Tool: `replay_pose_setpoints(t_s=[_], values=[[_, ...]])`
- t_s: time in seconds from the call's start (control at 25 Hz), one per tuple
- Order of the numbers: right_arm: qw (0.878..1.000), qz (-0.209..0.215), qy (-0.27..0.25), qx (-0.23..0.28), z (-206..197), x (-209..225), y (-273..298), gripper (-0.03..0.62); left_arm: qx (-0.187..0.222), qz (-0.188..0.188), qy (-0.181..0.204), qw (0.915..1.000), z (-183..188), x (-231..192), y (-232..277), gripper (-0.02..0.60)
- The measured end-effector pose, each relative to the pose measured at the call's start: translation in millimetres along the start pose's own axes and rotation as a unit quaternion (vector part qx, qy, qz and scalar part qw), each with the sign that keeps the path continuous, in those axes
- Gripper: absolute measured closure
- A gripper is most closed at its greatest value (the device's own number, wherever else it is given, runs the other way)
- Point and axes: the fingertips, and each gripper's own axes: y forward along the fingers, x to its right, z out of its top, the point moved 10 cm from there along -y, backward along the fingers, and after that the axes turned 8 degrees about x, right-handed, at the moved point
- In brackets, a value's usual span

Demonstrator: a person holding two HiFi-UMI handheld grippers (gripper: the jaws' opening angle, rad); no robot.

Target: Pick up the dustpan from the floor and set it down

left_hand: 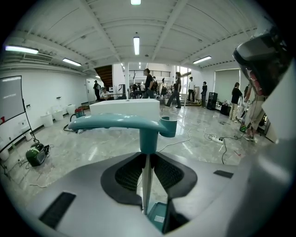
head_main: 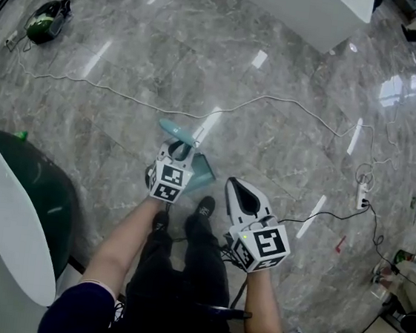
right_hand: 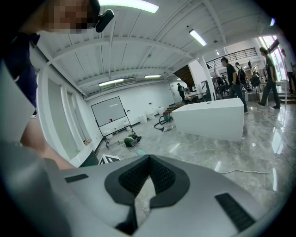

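Teal plastic dustpan [head_main: 201,170] with a long teal handle [left_hand: 121,122] sits just ahead of the person's black shoes [head_main: 205,206], near the middle of the grey marble floor [head_main: 285,141]; can't tell if its pan touches the floor or hangs just off it. Left gripper [left_hand: 148,155] is clamped on the dustpan: its dark ribbed pads [left_hand: 127,173] close on the teal stem and the thin pale plate below it, and the handle lies crosswise above the jaw tips. In the head view the left gripper [head_main: 180,150] is over the dustpan, with the handle end poking out far-left. Right gripper [right_hand: 149,159] has its jaws together at the tips, nothing between them, only floor showing through the gap behind; in the head view it [head_main: 241,192] is just right of the shoes, apart from the dustpan. A thin white cable [head_main: 275,99] runs across the floor beyond. Green canister vacuum [head_main: 47,20] is far left, white counter block [head_main: 308,9] at the far side.
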Motion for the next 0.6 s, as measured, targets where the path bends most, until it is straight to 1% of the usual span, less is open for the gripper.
replay_pose_setpoints(t_s=[0.16,0.28,0.44,0.6], values=[[1.0,0.0,-0.003,0.006,4,-5,-6,0.588,0.012,-0.004,0.002,0.9999,3,3,-21,0.485],[1.0,0.0,-0.006,0.012,8,-15,-9,0.588,0.031,-0.005,0.008,0.9995,15,0,-42,0.485],[1.0,-0.001,-0.008,0.026,17,-33,-16,0.588,0.064,-0.007,0.014,0.9978,43,-3,-76,0.485],[0.999,-0.001,-0.014,0.044,32,-55,-25,0.588,0.099,-0.008,0.019,0.9949,81,-9,-108,0.485]])
